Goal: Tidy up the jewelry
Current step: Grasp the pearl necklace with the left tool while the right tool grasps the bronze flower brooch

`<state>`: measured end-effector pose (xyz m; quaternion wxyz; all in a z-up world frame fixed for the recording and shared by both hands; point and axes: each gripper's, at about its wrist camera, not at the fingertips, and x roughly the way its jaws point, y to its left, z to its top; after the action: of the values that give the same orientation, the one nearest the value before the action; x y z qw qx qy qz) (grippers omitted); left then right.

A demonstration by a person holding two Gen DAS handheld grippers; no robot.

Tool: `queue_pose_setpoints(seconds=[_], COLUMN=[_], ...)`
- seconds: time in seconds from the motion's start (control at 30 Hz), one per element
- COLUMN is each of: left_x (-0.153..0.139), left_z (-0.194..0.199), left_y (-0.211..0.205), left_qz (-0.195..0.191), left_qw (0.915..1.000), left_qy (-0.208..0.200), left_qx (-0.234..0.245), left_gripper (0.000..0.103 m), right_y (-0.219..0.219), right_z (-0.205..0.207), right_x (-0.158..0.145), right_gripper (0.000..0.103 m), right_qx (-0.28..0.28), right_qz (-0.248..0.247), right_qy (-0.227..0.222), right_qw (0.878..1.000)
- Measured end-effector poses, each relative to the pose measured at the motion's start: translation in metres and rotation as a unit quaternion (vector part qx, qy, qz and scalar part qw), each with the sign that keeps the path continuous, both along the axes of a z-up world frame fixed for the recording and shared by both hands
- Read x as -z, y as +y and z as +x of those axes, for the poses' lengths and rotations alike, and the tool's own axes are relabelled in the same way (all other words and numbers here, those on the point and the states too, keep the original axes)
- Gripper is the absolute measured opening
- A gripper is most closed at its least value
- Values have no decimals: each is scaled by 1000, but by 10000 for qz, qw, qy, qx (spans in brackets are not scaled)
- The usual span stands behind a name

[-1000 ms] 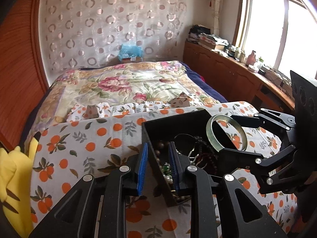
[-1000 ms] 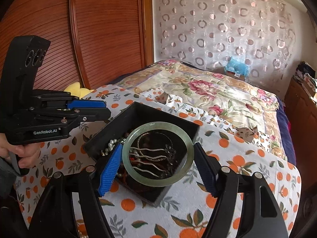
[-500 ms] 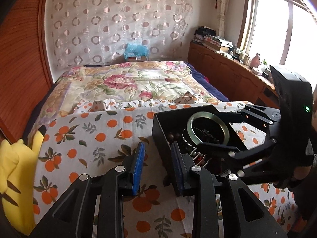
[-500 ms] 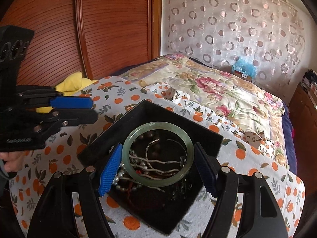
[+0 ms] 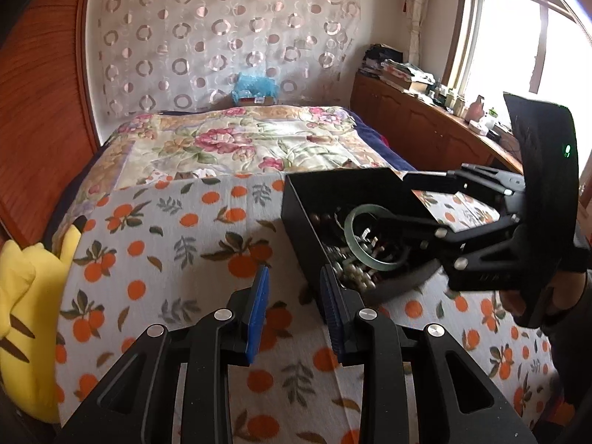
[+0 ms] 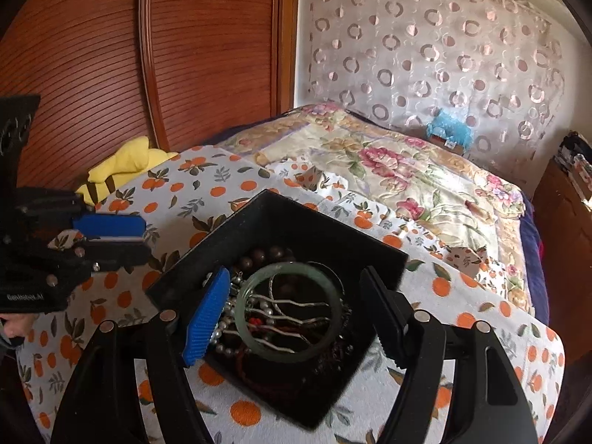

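Observation:
A black open box [image 6: 281, 214] holding several bead strings and chains stands on the orange-print cloth [image 5: 177, 244]; it also shows in the left wrist view [image 5: 333, 188]. A pale green jade bangle [image 6: 255, 340] lies on the jewelry inside the box, also visible in the left wrist view [image 5: 351, 244]. My right gripper [image 6: 292, 314] is open above the box, its pads apart from the bangle on both sides. My left gripper [image 5: 294, 307] is open and empty, just left of the box's near corner.
A yellow plush toy [image 5: 26, 296] lies at the cloth's left edge. A floral quilt [image 5: 240, 140] covers the bed behind. A wooden wardrobe [image 6: 111, 55] stands on the left. A cluttered wooden sideboard [image 5: 425, 111] runs under the window.
My right gripper lowered the bangle into the box and opened wider, letting it go. My left gripper backed away to the left of the box.

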<state>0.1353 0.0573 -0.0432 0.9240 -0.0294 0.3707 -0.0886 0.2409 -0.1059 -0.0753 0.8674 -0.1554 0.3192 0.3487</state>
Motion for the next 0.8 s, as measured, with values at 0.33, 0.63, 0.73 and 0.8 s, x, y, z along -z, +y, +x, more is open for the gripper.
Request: queue_pose_setpoints(seconds=[0.33, 0.63, 0.73, 0.8], left_x=[12, 14, 14, 13], left_z=[-48, -82, -91, -95], left_y=[-34, -50, -51, -51], left_qz=[-7, 25, 34, 32], left_qw=[9991, 9983, 9983, 9983], left_qy=[-27, -117, -158, -168], left_qx=[418, 572, 565, 557], left_gripper=[28, 28, 28, 28], right_y=[-56, -87, -86, -83], right_z=[-71, -123, -134, -142], right_x=[3, 36, 45, 50], right_gripper=[64, 41, 33, 32], right_qx=[259, 426, 365, 329], right_qz=[106, 14, 45, 35], right_qy=[-12, 330, 508, 579], right_qw=[9996, 9985, 9980, 9978])
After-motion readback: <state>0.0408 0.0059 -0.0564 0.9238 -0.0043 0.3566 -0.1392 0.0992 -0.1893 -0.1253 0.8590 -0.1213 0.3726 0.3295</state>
